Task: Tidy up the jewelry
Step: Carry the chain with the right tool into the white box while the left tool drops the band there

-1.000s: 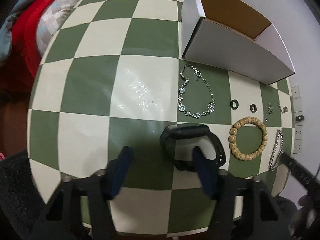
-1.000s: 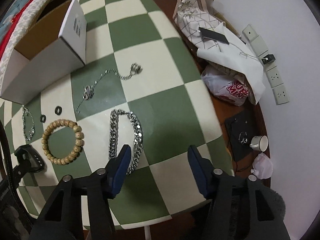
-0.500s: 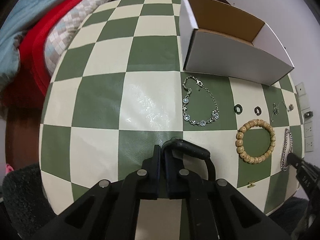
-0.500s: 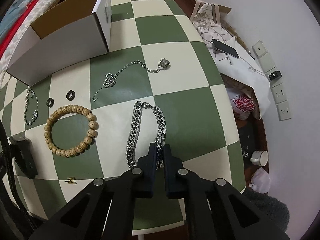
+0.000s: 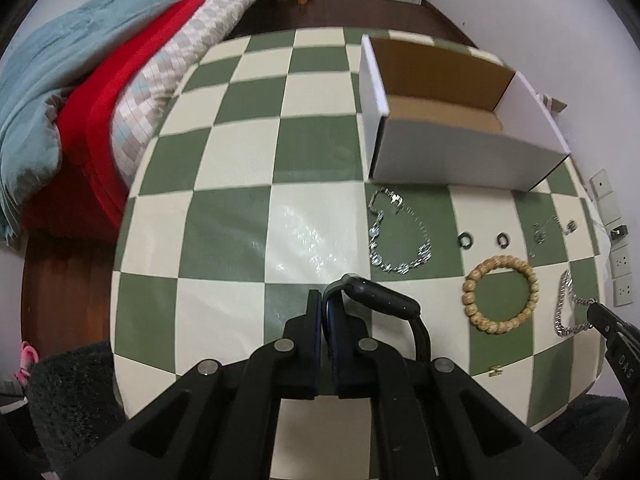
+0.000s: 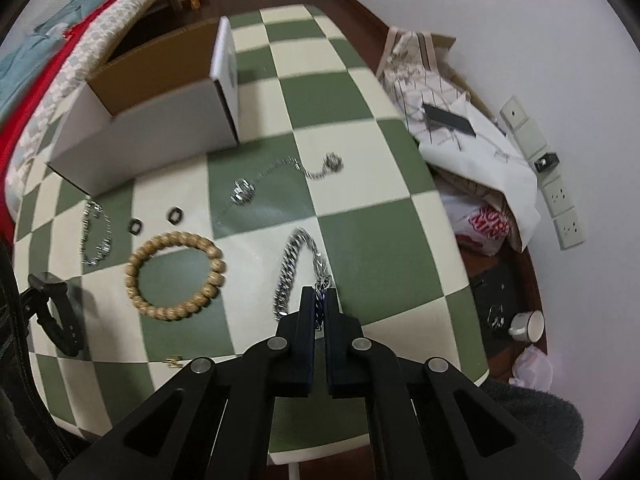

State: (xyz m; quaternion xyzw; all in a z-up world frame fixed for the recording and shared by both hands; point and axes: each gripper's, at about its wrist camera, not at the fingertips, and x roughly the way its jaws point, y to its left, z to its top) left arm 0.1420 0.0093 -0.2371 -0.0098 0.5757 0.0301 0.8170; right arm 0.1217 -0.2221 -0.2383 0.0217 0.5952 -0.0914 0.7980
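Note:
My left gripper (image 5: pixel 327 300) is shut on the strap of a black watch (image 5: pixel 384 300) and holds it lifted above the checkered table (image 5: pixel 240 152). My right gripper (image 6: pixel 320 296) is shut on one end of a heavy silver chain bracelet (image 6: pixel 290 264), which hangs partly lifted. On the table lie a wooden bead bracelet (image 6: pixel 174 276), a crystal bracelet (image 5: pixel 400 236), two small dark rings (image 5: pixel 466 240), and a thin pendant chain (image 6: pixel 280 176). An open white cardboard box (image 5: pixel 452 120) stands behind them.
A bed with red and blue covers (image 5: pixel 80 92) lies left of the table. Bags, cloth and a phone (image 6: pixel 448 120) are piled on the floor to the right. A small gold clasp (image 5: pixel 496 370) lies near the table's front edge.
Both grippers closed from open, the left on the watch strap, the right on the silver chain. Both have since lifted and pulled back, raising their items off the table.

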